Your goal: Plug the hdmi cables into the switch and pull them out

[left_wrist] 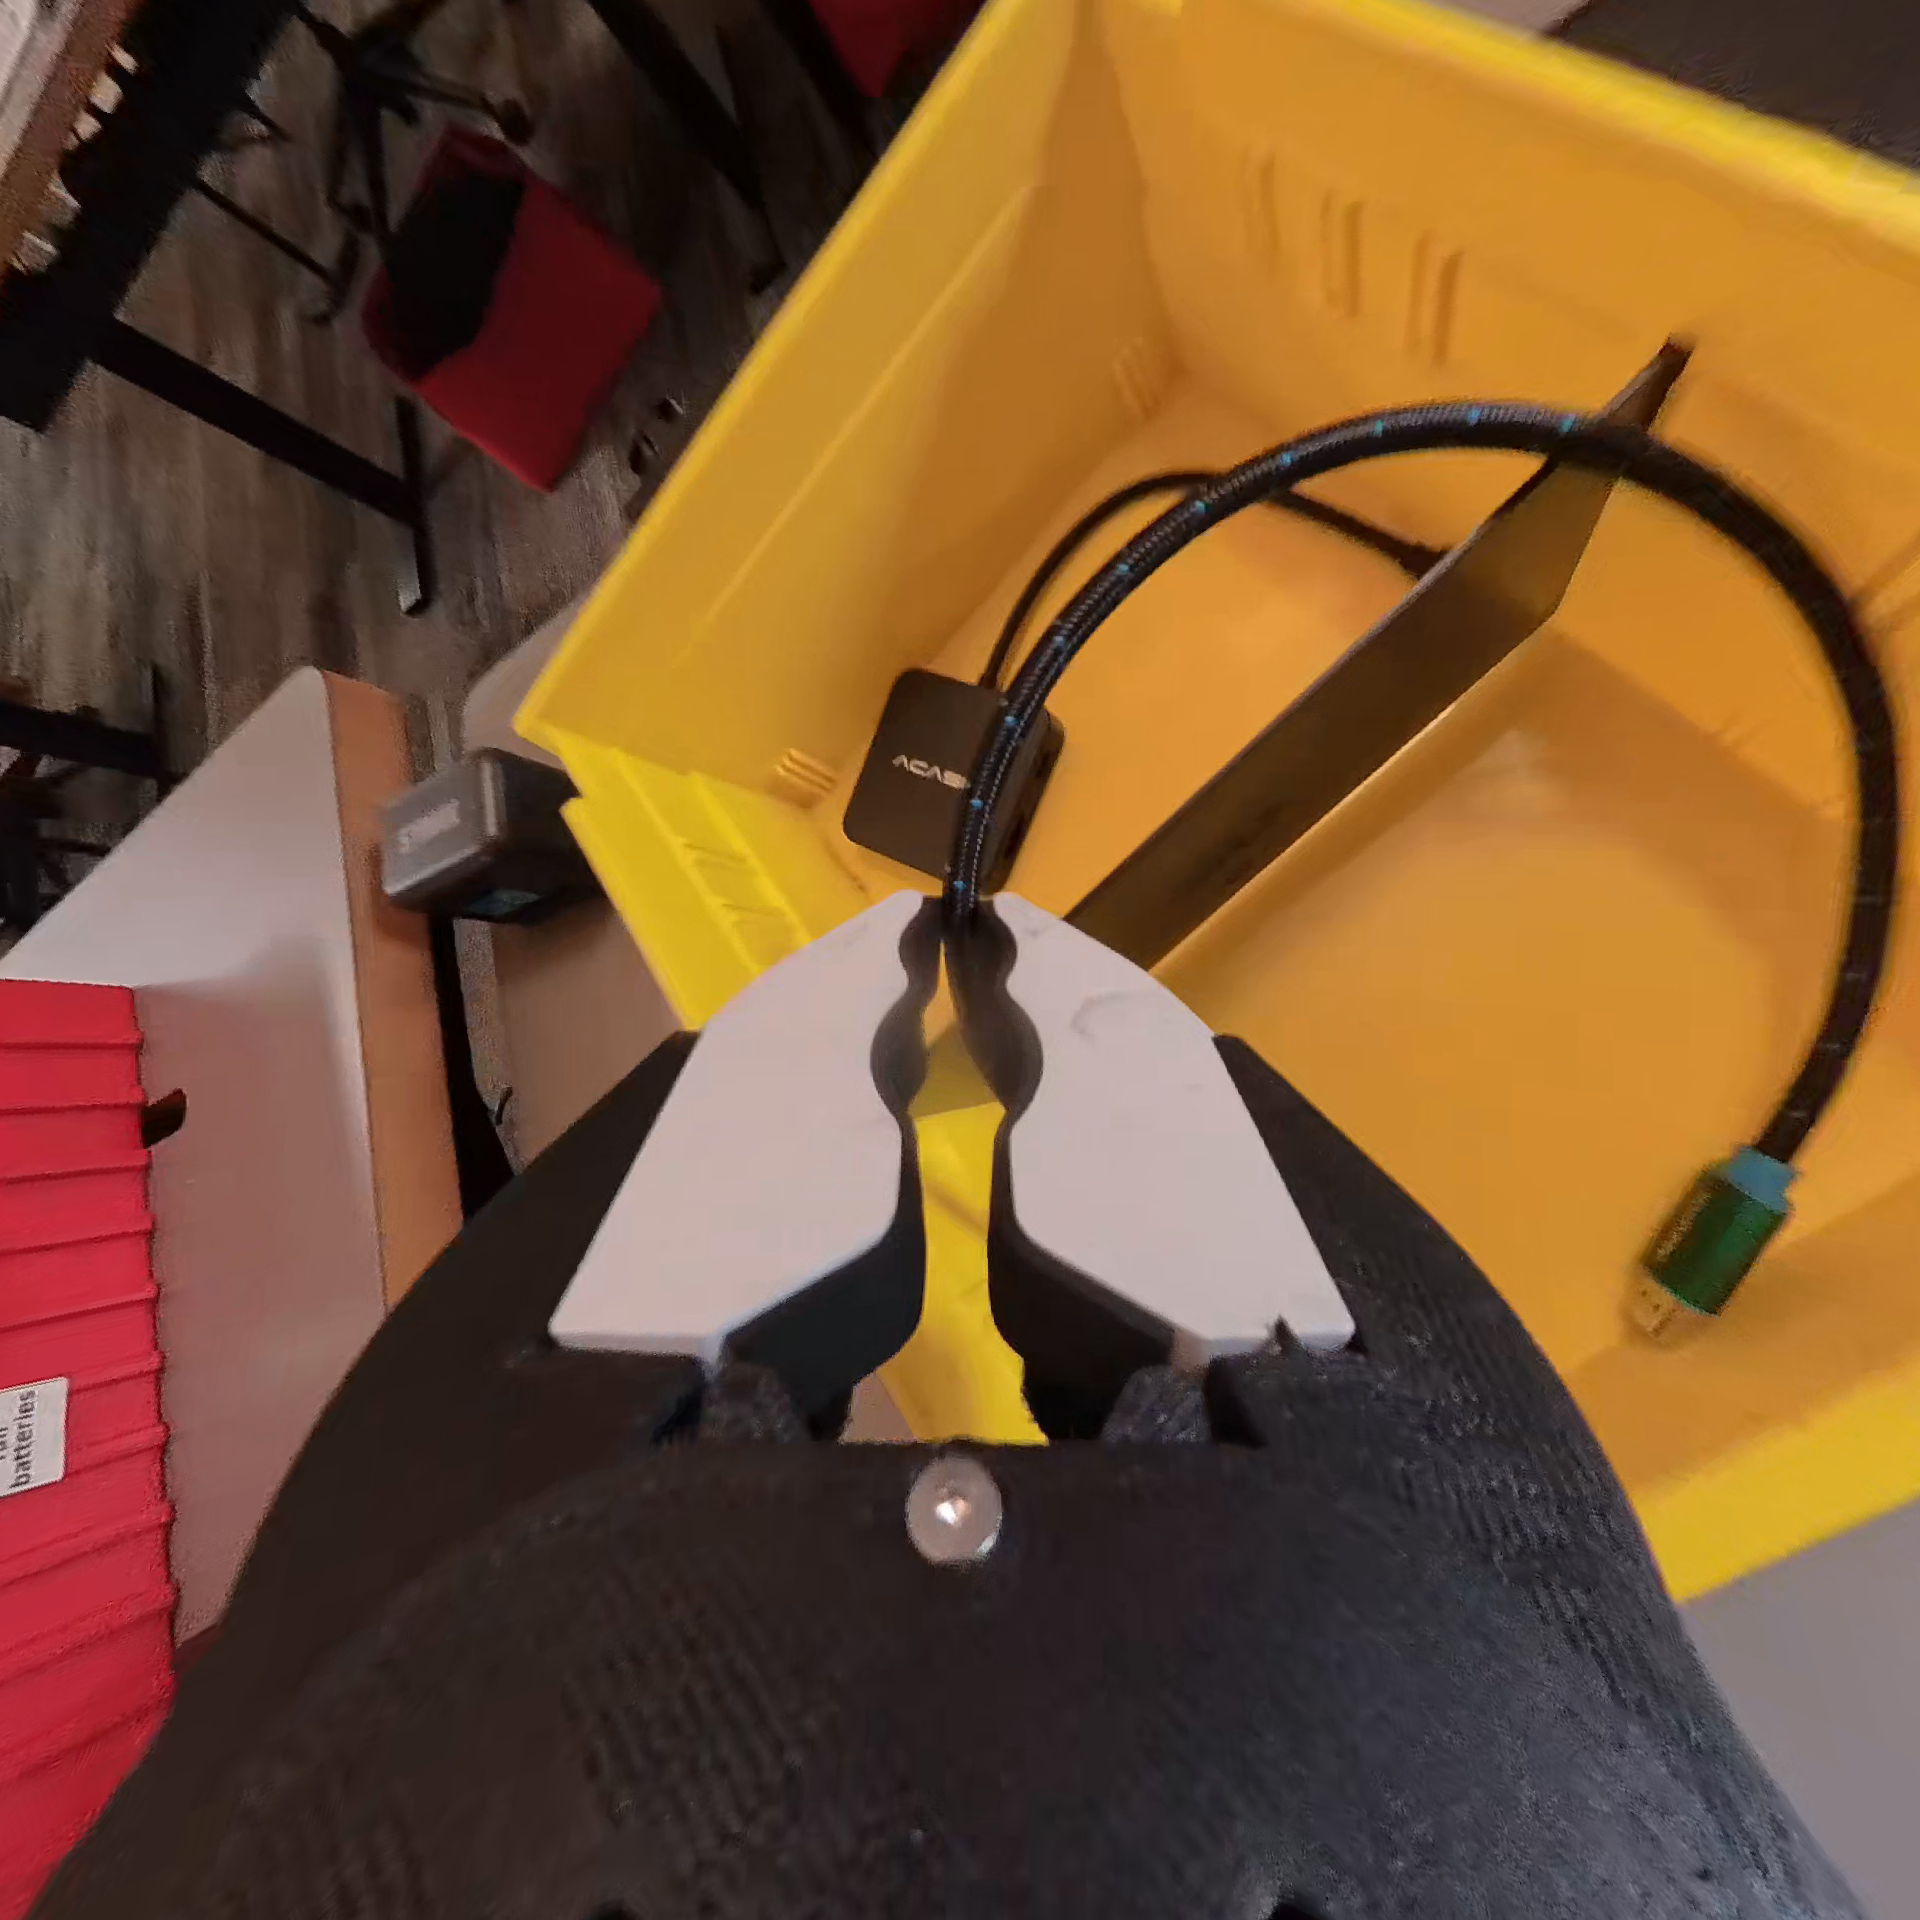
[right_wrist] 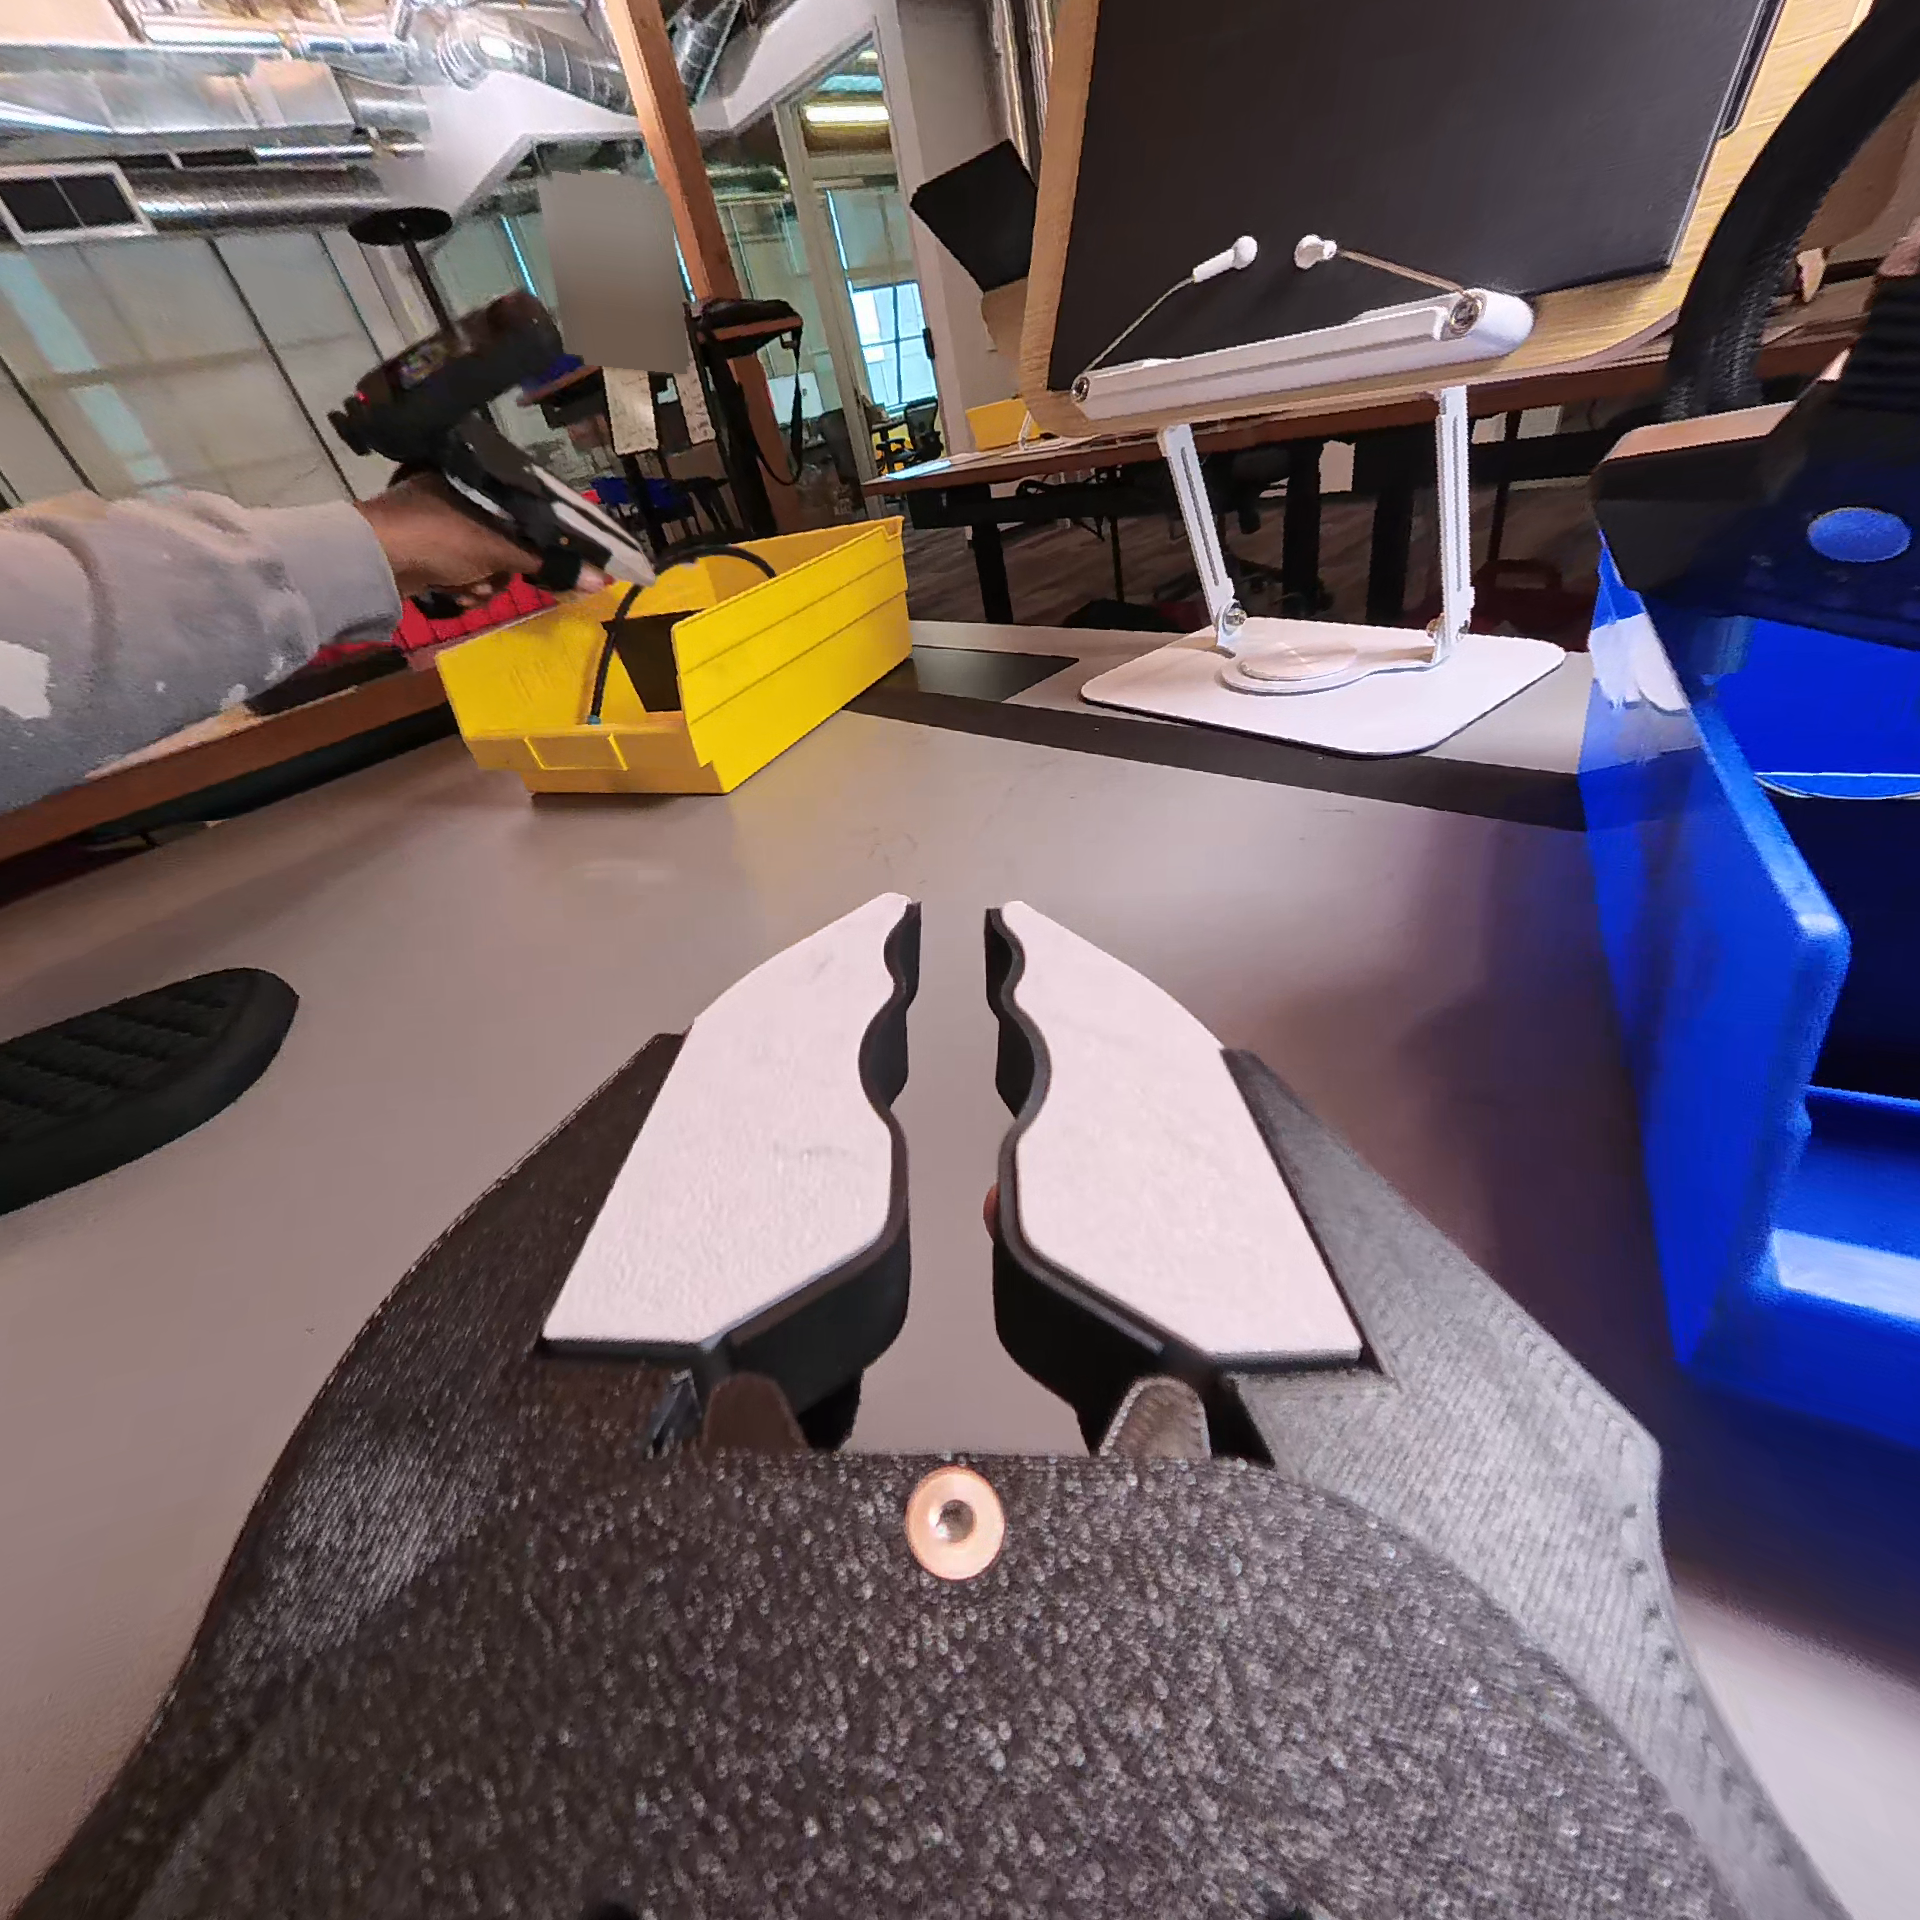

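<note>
My left gripper [left_wrist: 958, 920] is shut on a black braided HDMI cable [left_wrist: 1351, 442] and holds it over a yellow bin [left_wrist: 831, 499]. The cable arcs up and right and ends in a free green plug [left_wrist: 1714, 1257] hanging over the bin floor. Its other end is hidden under my fingers. The black switch box [left_wrist: 925, 769] lies in the bin just beyond my fingertips, with a thin black lead running from it. My right gripper [right_wrist: 953, 914] is low over the grey table [right_wrist: 1247, 883], empty, with its fingers nearly together. It is far from the bin [right_wrist: 790, 665] and from the left gripper [right_wrist: 623, 569].
A black divider [left_wrist: 1403, 707] stands across the bin. A blue bin [right_wrist: 1714, 1039] is close on the right of my right gripper. A white laptop stand [right_wrist: 1320, 675] sits behind. A black pad [right_wrist: 125, 1070] lies at left. A red ribbed box [left_wrist: 73, 1351] sits left of the yellow bin.
</note>
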The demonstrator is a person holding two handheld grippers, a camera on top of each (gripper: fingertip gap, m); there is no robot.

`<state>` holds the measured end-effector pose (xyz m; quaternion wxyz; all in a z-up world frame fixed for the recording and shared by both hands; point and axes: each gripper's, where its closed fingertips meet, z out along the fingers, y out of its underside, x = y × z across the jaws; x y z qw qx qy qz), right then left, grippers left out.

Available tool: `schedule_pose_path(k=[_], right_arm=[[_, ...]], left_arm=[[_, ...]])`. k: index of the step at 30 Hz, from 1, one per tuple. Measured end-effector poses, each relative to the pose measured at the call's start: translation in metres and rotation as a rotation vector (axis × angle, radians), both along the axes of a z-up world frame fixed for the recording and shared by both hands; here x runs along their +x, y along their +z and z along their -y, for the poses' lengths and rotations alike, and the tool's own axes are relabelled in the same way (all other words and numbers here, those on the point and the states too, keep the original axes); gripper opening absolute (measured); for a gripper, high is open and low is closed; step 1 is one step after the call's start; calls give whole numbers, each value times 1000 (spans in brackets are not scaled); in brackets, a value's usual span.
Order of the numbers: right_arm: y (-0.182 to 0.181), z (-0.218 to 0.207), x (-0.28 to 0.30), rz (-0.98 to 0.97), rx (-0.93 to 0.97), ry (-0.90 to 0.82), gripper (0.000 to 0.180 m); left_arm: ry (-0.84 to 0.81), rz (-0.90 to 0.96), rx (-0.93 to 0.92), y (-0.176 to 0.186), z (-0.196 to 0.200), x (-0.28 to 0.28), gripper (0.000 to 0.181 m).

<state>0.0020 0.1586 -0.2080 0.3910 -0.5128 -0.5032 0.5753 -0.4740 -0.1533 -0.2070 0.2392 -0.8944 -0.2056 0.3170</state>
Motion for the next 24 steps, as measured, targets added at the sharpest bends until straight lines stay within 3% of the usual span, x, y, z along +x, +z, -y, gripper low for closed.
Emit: schedule_pose_path(k=[1, 8, 12, 17, 24], right_arm=[[1, 1, 0, -3, -1, 4, 11], [5, 17, 0, -15, 24, 62, 10], [4, 26, -2, -4, 49, 92, 10], [4, 33, -4, -3, 55, 107, 11], [13, 78, -16, 8, -38, 276, 28]], left_arm=[[-2, -17, 24, 12, 0, 1, 7], [-68, -182, 271, 136, 4, 35, 7], [-162, -130, 510, 177, -9, 88, 7], [-292, 77, 810, 172, -34, 160, 7], [-409, 394, 1105, 117, -86, 252, 6]])
